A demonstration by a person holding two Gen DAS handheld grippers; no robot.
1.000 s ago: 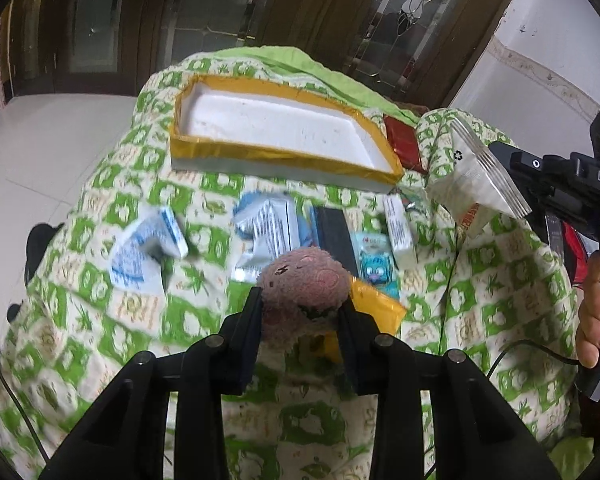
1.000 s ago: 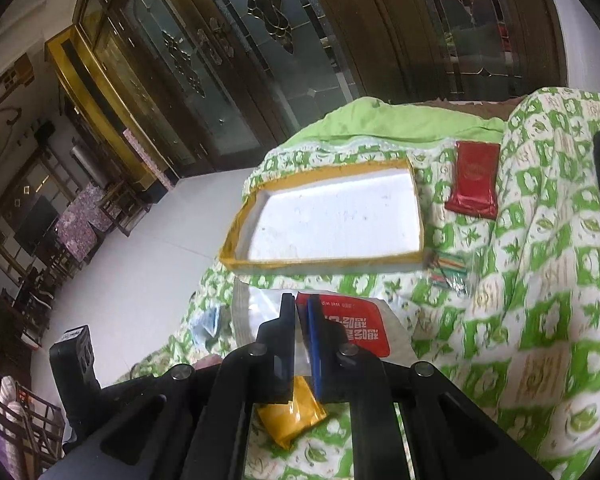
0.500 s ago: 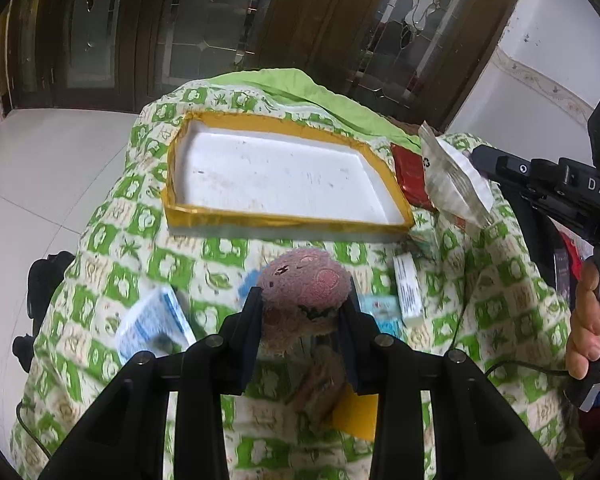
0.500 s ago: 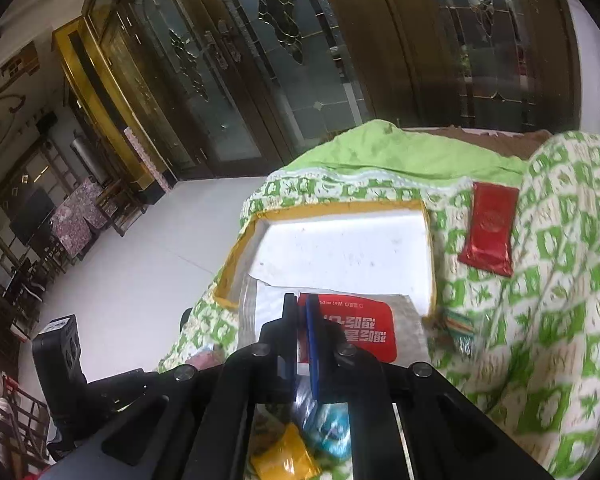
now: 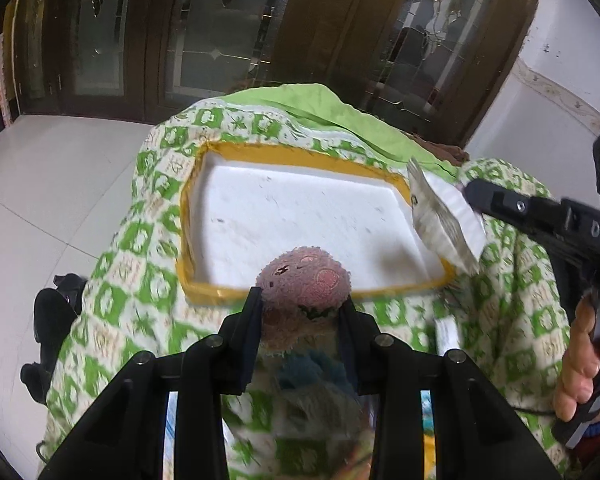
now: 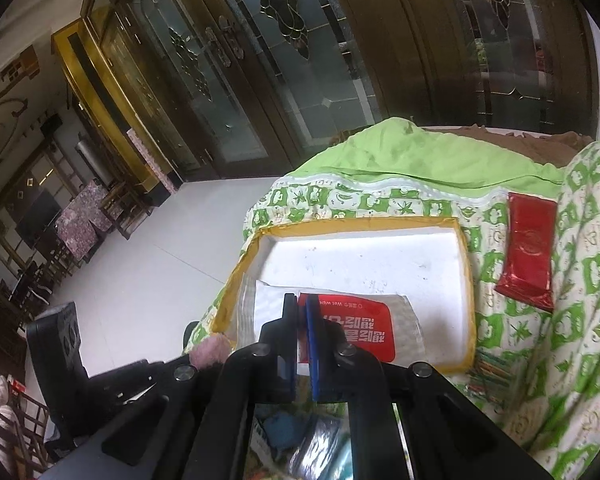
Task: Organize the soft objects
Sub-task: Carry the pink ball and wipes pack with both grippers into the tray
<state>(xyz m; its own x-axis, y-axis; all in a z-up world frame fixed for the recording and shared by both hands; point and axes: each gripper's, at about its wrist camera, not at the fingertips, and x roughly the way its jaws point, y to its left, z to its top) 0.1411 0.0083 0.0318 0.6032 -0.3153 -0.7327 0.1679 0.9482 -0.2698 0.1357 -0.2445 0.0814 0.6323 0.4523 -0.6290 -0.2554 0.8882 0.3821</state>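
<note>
while the left gripper (image 5: 302,312) has its fingers clamped on the sides of a pink plush toy (image 5: 306,280), the toy's round head sticks up past the fingertips and sits over the near rim of a white tray (image 5: 300,216) with yellow-taped edges. just beyond the right gripper (image 6: 302,320), whose fingers are pressed together on the edge of a wet wipes packet (image 6: 352,328) with a red label, the packet hangs over the near part of that tray. the tray lies on a green-and-white patterned cloth (image 5: 132,312). further out to the right of the right fingers, a red packet (image 6: 528,256) lies on the cloth, apart from the tray. a hand (image 5: 584,364) grips the right gripper's handle.
</note>
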